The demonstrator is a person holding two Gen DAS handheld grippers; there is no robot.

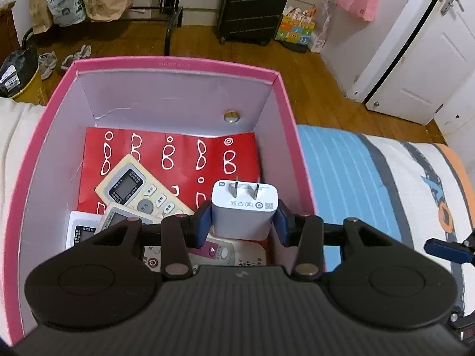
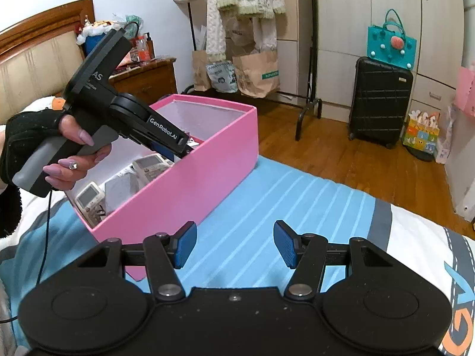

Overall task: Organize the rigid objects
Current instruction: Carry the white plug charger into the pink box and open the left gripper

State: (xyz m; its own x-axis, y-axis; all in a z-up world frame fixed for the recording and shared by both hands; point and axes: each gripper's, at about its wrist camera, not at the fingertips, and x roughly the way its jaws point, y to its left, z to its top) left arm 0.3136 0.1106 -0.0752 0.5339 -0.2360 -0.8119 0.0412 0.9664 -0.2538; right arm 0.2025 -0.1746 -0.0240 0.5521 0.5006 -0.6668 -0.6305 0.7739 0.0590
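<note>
My left gripper [image 1: 242,225] is shut on a white wall charger [image 1: 245,212], prongs up, held inside the pink box [image 1: 178,63] above its floor. Below lie several remotes: a cream one [image 1: 139,190], a white one [image 1: 81,228] and one with pink buttons [image 1: 219,250], on a red patterned paper [image 1: 184,151]. In the right wrist view the left gripper [image 2: 178,145] reaches into the pink box [image 2: 193,190]. My right gripper [image 2: 234,243] is open and empty over the blue striped bedspread [image 2: 261,207], just right of the box.
The box stands on a bed with a blue, white and orange cover [image 1: 386,184]. Beyond are a wooden floor [image 1: 297,68], a black suitcase [image 2: 380,101], paper bags [image 2: 255,71], a clothes rack and a white door [image 1: 430,59].
</note>
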